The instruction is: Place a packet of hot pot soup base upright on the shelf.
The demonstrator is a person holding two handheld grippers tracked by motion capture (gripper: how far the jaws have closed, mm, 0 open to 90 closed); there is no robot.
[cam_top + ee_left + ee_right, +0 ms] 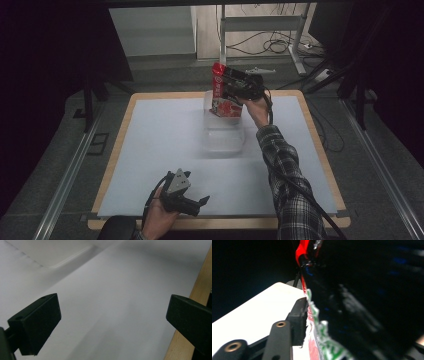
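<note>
Dim floor, loose cables and a metal desk frame lie behind a wooden table [123,131] whose top is covered by a pale white sheet [165,135]. Toward the far middle of the sheet sits a clear plastic container [225,137], long side running away from the person. Above its far end the right gripper [231,86] is clamped on a red carton [220,80] printed with red, white and green, held up off the container and tilted slightly; the right gripper view shows one black jaw pressed flat to the carton's side. Near the table's front edge the left gripper [202,202] rests low over the sheet, jaws spread wide with nothing between them.
</note>
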